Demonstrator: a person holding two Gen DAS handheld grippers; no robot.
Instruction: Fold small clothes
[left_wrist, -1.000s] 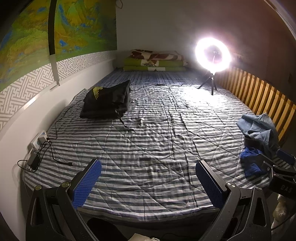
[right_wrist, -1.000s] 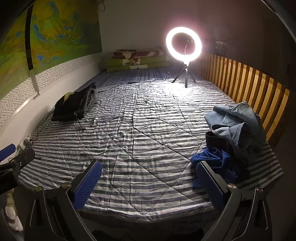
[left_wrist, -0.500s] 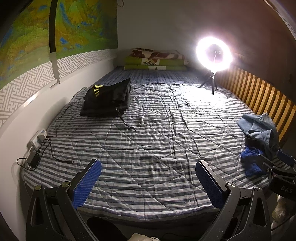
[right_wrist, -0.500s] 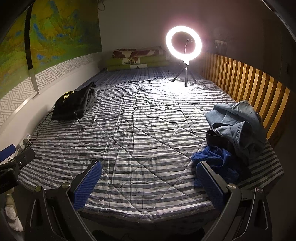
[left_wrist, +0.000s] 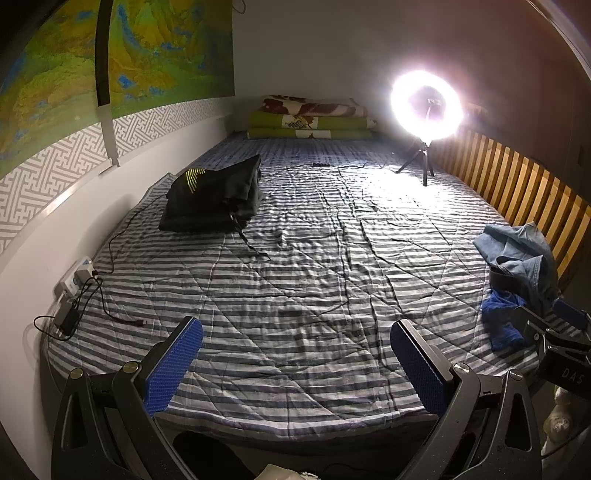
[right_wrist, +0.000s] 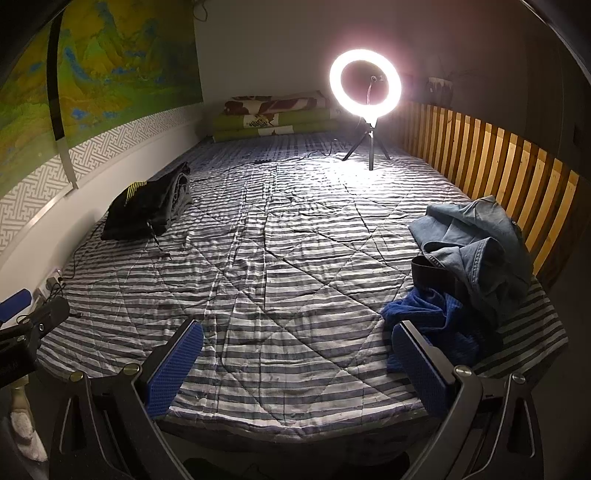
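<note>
A heap of unfolded clothes lies at the bed's right edge: a denim garment (right_wrist: 476, 243) (left_wrist: 517, 251) over a dark waistband, with a bright blue cloth (right_wrist: 432, 317) (left_wrist: 498, 321) in front. A folded stack of black clothes (left_wrist: 214, 195) (right_wrist: 147, 206) with yellow stripes sits at the left by the wall. My left gripper (left_wrist: 295, 354) hangs open over the bed's near edge, empty. My right gripper (right_wrist: 295, 354) is open too, its right finger just in front of the blue cloth, not touching it as far as I can see.
A striped quilt (right_wrist: 277, 258) covers the bed. A lit ring light on a tripod (right_wrist: 365, 96) stands at the far right. Wooden slats (right_wrist: 498, 162) line the right side, a wall the left. A power strip and cables (left_wrist: 77, 288) lie at the left edge. Folded blankets (left_wrist: 314, 118) sit at the head.
Both views have shifted only slightly; the left gripper's camera has crept a little forward. Nothing on the bed has moved and both grippers stay open.
</note>
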